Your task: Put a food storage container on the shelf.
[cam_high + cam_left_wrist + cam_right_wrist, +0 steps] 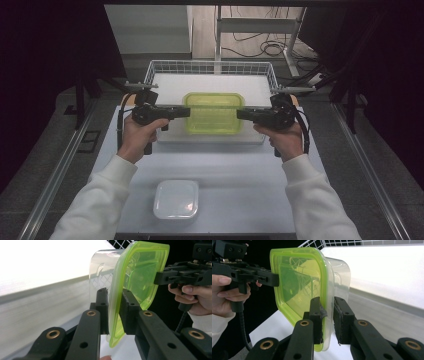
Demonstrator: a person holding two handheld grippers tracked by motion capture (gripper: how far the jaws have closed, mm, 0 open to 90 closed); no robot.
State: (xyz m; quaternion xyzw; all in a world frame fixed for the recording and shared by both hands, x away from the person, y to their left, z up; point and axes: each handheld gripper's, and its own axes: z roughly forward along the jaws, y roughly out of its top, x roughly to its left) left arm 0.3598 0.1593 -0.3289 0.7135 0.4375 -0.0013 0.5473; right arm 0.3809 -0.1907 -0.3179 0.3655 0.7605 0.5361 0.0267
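A clear plastic container with a lime-green lid (213, 114) hangs level over the white slab, held from both ends. My left gripper (186, 112) is shut on its left rim. In the left gripper view the jaws (113, 293) clamp the edge of the green lid (140, 272), with the clear tub behind it. My right gripper (241, 114) is shut on the right rim. The right gripper view shows its own jaws (328, 302) pinching the lid and tub rim (299, 282), and the left gripper (274, 278) on the far edge.
A white wire basket (210, 67) stands at the back of the table. A white slab (210, 137) lies under the container. A white square dish (176, 199) sits near the front edge of the pale table (240, 175). Dark curtains flank both sides.
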